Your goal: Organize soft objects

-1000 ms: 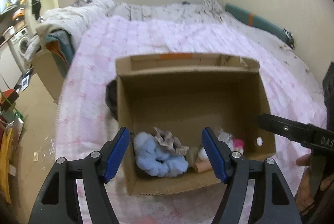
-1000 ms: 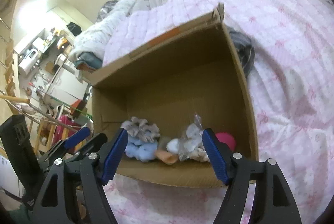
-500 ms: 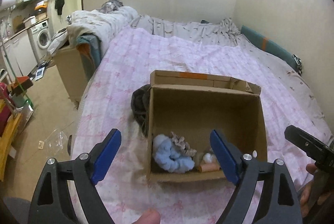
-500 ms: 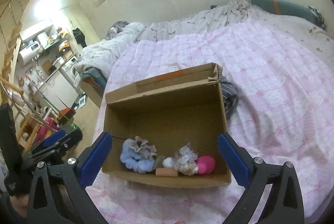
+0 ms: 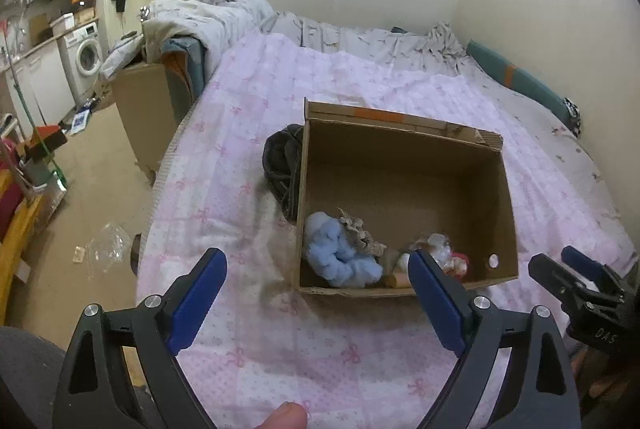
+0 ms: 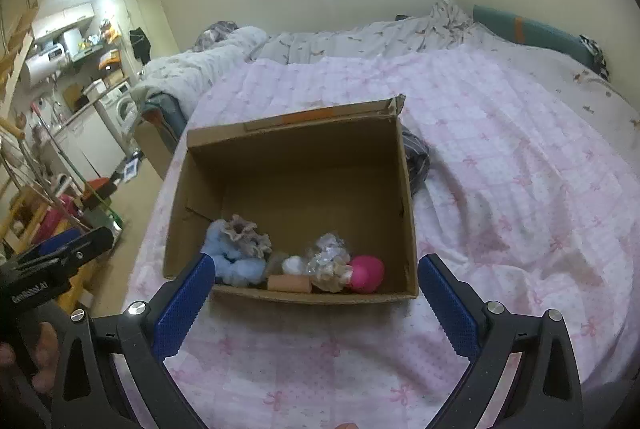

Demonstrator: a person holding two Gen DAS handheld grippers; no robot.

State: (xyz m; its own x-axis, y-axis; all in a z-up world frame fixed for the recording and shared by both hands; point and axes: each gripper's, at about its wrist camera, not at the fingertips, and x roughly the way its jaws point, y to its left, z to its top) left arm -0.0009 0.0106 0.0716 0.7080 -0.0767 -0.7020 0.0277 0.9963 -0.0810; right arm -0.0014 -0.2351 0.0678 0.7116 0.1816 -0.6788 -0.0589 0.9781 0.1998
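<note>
An open cardboard box (image 5: 400, 189) (image 6: 296, 165) sits on the pink quilt. Along its near wall lie a blue fluffy scrunchie (image 5: 340, 257) (image 6: 232, 263), a beige frilly scrunchie (image 5: 360, 235) (image 6: 246, 235), a white puff (image 6: 294, 264), a clear-wrapped bundle (image 6: 330, 261), a pink ball (image 6: 366, 271) and a peach roll (image 6: 289, 283). My left gripper (image 5: 316, 261) hovers in front of the box, its jaws opening with nothing between them. My right gripper (image 6: 317, 263) is also short of the box, open wide and empty.
A dark garment (image 5: 282, 161) lies against the box's side. The pink quilt (image 5: 256, 101) covers a wide bed with crumpled bedding and a teal bolster (image 5: 516, 81) at the back. A second cardboard box (image 5: 144, 109), a washing machine (image 5: 86, 57) and floor clutter are at the left.
Both grippers have drawn back and risen from over the box, which now looks smaller and farther. Both pairs of jaws have spread wider. The items in the box have not moved.
</note>
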